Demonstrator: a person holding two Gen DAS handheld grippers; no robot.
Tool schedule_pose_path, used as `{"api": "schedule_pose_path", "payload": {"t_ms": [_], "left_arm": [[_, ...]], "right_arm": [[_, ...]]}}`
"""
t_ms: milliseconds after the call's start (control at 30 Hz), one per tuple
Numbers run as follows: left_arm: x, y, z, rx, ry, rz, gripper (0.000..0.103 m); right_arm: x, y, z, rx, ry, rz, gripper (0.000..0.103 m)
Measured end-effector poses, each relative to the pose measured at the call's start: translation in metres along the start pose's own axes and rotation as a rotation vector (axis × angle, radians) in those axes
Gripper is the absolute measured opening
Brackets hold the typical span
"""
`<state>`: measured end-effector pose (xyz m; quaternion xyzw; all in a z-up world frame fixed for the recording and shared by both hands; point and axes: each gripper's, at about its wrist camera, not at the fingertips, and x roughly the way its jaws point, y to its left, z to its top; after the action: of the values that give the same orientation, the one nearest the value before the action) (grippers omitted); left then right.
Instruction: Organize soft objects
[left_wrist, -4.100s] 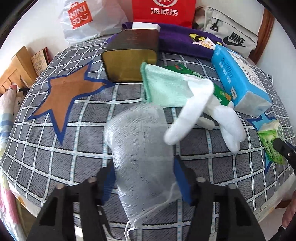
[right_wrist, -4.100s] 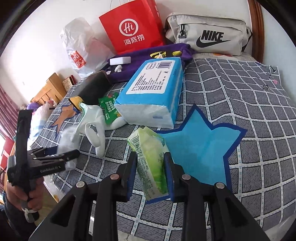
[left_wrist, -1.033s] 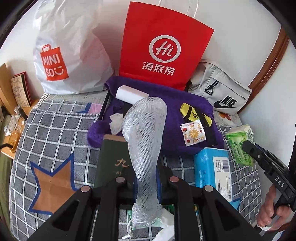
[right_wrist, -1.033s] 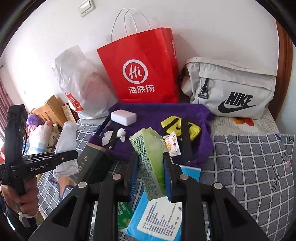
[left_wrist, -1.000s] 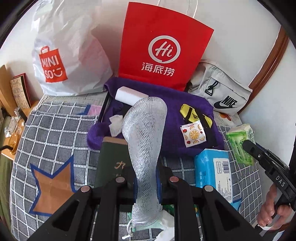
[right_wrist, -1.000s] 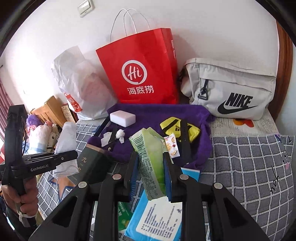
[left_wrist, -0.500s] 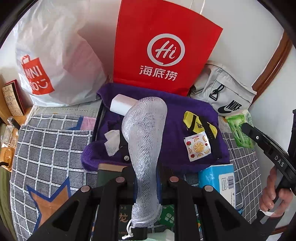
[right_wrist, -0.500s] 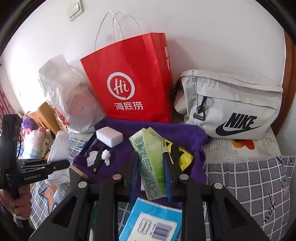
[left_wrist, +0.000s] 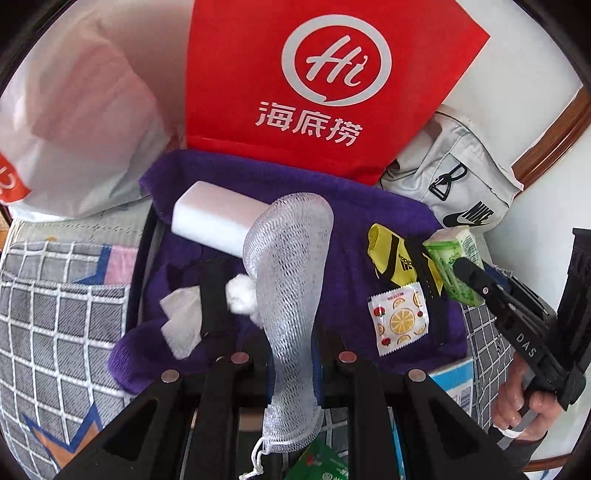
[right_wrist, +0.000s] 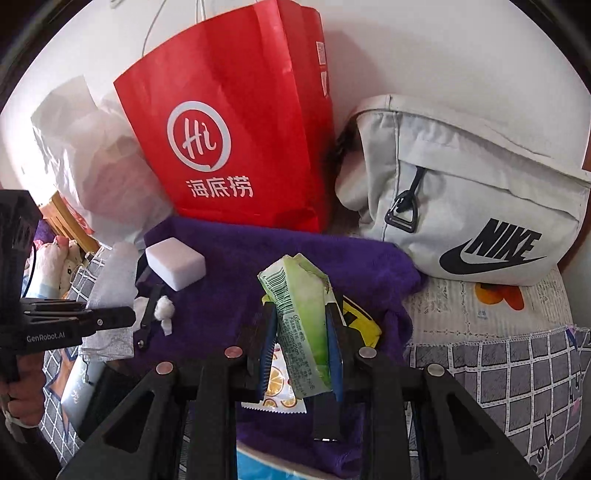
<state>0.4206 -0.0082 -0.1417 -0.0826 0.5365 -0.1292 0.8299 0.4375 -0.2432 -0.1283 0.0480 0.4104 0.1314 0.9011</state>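
My left gripper (left_wrist: 293, 363) is shut on a white mesh net bag (left_wrist: 288, 266) and holds it above the purple towel (left_wrist: 347, 210). My right gripper (right_wrist: 301, 354) is shut on a green tissue pack (right_wrist: 301, 314) over the towel's right part (right_wrist: 236, 266). On the towel lie a white sponge block (left_wrist: 216, 218), cotton balls (left_wrist: 240, 293), a yellow pouch (left_wrist: 393, 260) and a fruit-print sachet (left_wrist: 399, 321). The right gripper with the pack also shows in the left wrist view (left_wrist: 469, 275), and the left gripper with the net bag in the right wrist view (right_wrist: 110, 314).
A red paper bag (right_wrist: 229, 122) stands behind the towel. A white plastic bag (left_wrist: 74, 136) is to its left, a grey Nike bag (right_wrist: 472, 206) to its right. A blue tissue pack (left_wrist: 452, 384) lies on the checked bedcover (left_wrist: 48, 325).
Both grippers have moved forward from the bed's middle to the purple towel, carrying the net bag and the tissue pack. The towel and red bag now look much closer.
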Motion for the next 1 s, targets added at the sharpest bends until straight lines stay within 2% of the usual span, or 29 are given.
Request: {"api": "schedule_pose_path", "payload": {"t_ms": [133,367,433,500,567,600,633,700,800,1000], "left_arm": [[0.018,-0.004,0.008,0.014,0.026,0.005,0.015],[0.040,-0.002,0.017,0.004,0.069,0.010,0.016],[0.045,-0.001,0.020,-0.005,0.087,0.013,0.027],[0.047,0.001,0.022,-0.019,0.092,0.016,0.029],[0.046,0.003,0.022,-0.025,0.095,0.011,0.034],[0.045,0.004,0.023,-0.028,0.094,0.011,0.045],[0.042,0.005,0.023,-0.029,0.087,0.016,0.062],[0.036,0.007,0.024,-0.027,0.060,0.045,0.069],[0.024,0.011,0.024,-0.025,0.038,0.072,0.070],[-0.004,0.025,0.017,-0.044,0.005,0.103,0.070]], "right_arm": [[0.012,-0.002,-0.002,-0.003,0.023,-0.029,0.026],[0.030,0.005,-0.004,-0.035,0.056,-0.025,0.029],[0.032,0.008,-0.005,-0.037,0.061,-0.001,0.037],[0.037,0.011,-0.006,-0.040,0.073,0.014,0.046],[0.038,0.015,-0.008,-0.057,0.078,0.015,0.046],[0.038,0.017,-0.008,-0.066,0.077,0.016,0.046],[0.036,0.020,-0.008,-0.073,0.073,0.019,0.046],[0.030,0.024,-0.008,-0.085,0.056,0.040,0.053],[0.018,0.029,-0.007,-0.088,0.017,0.048,0.065],[-0.003,0.049,-0.012,-0.112,-0.002,0.066,0.066]]}}
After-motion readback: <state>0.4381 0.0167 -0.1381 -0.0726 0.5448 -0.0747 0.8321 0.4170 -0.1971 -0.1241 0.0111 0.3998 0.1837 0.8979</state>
